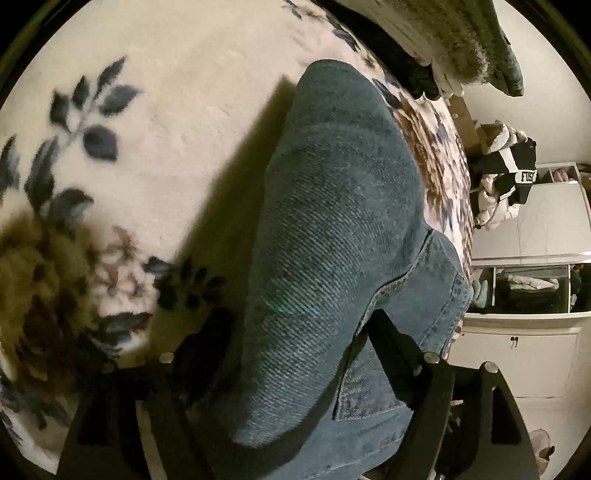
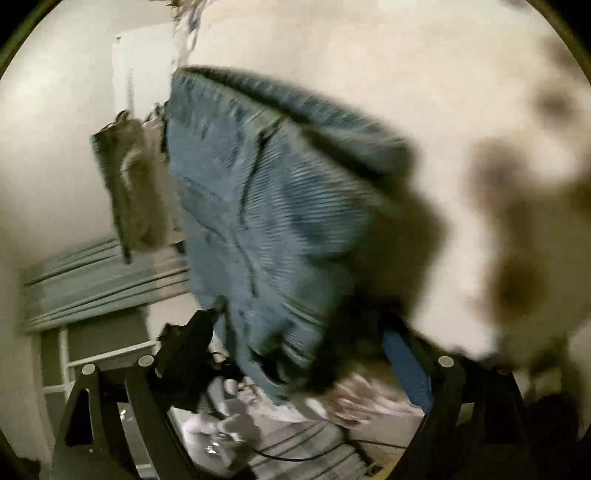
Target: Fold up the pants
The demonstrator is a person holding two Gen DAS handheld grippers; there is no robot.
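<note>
The blue denim pants (image 1: 332, 229) hang between my left gripper's fingers and drape away over a cream floral blanket (image 1: 166, 122). My left gripper (image 1: 295, 365) is shut on the denim, with a hem and seam folded near its right finger (image 1: 399, 354). In the right wrist view, blurred by motion, the same pants (image 2: 258, 221) bunch up from my right gripper (image 2: 295, 358), which is shut on the fabric. The waistband or hem edge (image 2: 295, 107) curls at the top. The fingertips are hidden by the cloth.
The blanket covers a bed whose edge (image 1: 458, 206) runs down the right. Beyond it stand white cabinets (image 1: 517, 332), a pile of clothes (image 1: 506, 177) and a fuzzy green throw (image 1: 461, 33). A grey bag (image 2: 133, 192) and striped curtain (image 2: 103, 280) show at the left.
</note>
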